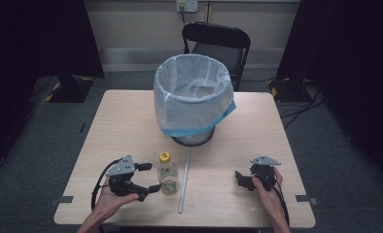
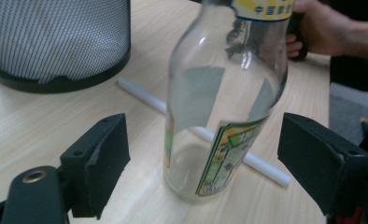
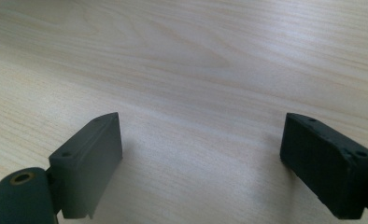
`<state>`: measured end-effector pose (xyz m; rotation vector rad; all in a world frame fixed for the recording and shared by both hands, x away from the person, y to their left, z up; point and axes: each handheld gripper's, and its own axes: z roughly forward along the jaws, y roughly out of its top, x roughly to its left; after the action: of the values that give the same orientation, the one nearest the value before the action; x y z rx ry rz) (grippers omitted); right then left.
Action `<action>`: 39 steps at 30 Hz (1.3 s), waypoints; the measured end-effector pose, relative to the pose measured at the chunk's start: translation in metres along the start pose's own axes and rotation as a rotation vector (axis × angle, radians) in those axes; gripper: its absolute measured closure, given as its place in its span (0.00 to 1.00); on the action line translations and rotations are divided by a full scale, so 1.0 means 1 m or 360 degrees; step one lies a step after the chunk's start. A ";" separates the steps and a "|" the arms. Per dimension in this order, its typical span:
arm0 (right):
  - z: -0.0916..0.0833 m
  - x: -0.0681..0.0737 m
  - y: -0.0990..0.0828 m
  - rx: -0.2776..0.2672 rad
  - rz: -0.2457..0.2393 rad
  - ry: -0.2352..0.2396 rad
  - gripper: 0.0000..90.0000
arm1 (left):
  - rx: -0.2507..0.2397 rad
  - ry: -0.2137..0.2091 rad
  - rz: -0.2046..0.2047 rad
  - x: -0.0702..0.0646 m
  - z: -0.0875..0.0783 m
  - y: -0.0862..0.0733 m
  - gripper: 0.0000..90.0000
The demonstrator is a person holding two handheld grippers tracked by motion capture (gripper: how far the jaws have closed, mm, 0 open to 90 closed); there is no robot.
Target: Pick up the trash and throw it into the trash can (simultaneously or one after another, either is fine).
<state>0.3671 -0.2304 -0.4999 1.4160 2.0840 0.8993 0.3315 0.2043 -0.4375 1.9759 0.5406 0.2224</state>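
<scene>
Left gripper (image 1: 150, 177) jaws wide apart, straddling upright glass bottle (image 1: 167, 173) at table (image 1: 126, 121) front-centre, w/o touching. Close squarely on lower body (label area), keep level. Right gripper (image 1: 243, 180) spread too, holding nothing, over bare wood.

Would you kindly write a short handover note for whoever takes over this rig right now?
Left tool: open, jaws either side of the glass bottle, not yet closed on it.
Right tool: open, holds nothing, low over bare table.
Bottle stands upright by the white tube, in front of the lined bin.
Done: left approach. Left: grasp the bottle; probably bin it.
</scene>
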 end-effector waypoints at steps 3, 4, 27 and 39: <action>0.000 0.000 0.000 0.0000 0.0000 0.0000 0.13 | -0.0003 -0.0009 0.0001 -0.001 0.008 0.005 0.19; 0.000 0.000 0.000 0.0000 0.0000 0.0001 0.13 | 0.0019 -0.0022 0.0007 0.000 0.012 0.007 0.18; 0.000 0.000 0.000 0.0000 0.0000 0.0000 0.13 | 0.0177 0.0036 -0.0010 -0.005 0.061 -0.007 0.23; 0.000 0.000 0.000 0.0000 0.0000 0.0000 0.13 | 0.0199 0.0056 0.0040 -0.008 0.067 -0.014 0.29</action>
<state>0.3671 -0.2304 -0.4999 1.4160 2.0838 0.8992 0.3462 0.1516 -0.4802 2.1046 0.5642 0.2442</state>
